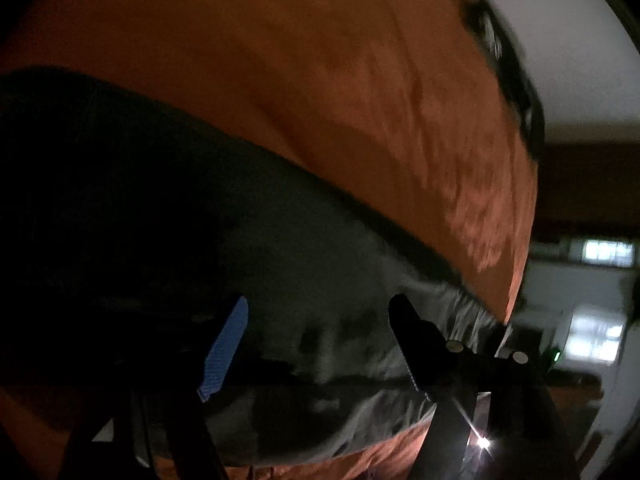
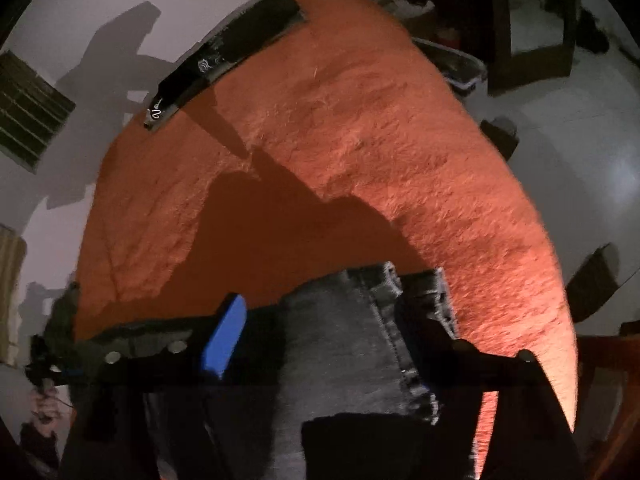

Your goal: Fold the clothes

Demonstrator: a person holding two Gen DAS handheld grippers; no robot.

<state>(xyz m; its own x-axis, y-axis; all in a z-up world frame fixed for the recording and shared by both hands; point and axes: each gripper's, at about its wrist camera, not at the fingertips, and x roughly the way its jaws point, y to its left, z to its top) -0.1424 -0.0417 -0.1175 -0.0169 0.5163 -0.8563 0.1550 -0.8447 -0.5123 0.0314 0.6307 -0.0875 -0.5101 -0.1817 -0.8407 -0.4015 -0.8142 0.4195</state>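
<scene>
Grey jeans (image 2: 340, 328) lie on an orange fuzzy blanket (image 2: 360, 140). Their seamed waistband edge shows just past my right gripper (image 2: 320, 302), which is open with the denim spread under and between its wide-apart fingers. In the left wrist view the jeans (image 1: 312, 280) look dark and shadowed, with a crumpled hem toward the right. My left gripper (image 1: 320, 304) hovers close over them, open, its blue pad (image 1: 224, 348) on the left and black finger (image 1: 408, 340) on the right. Nothing is pinched in either gripper.
A long black folded item (image 2: 224, 56) lies at the blanket's far edge and also shows in the left wrist view (image 1: 504, 68). A white wall, dark furniture legs (image 2: 528, 24) and a dark bin (image 2: 456, 64) stand beyond the blanket (image 1: 320, 80). The lighting is dim.
</scene>
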